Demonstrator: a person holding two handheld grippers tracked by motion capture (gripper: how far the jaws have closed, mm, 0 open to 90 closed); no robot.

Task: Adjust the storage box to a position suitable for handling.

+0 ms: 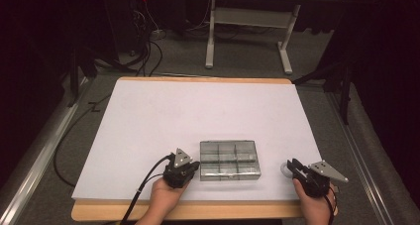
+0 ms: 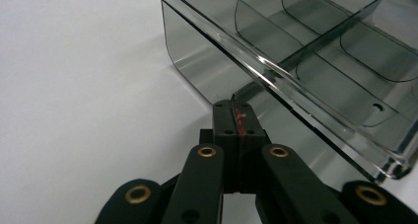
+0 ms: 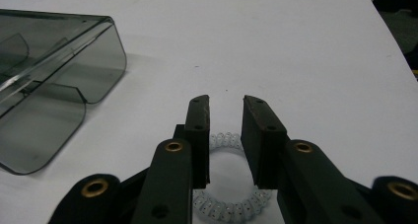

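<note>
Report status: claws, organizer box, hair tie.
Left claw shut, at smoky clear organizer box wall. Right claw open over spiral hair tie, not gripping. Nothing in the way.

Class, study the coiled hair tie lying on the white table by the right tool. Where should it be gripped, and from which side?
Grip one stretch of the coil of the hair tie, coming from above. It lies flat on the table, so its sides offer little height, while the open centre lets one jaw drop inside and the other outside. The right tool already sits over it, jaws apart.
</note>
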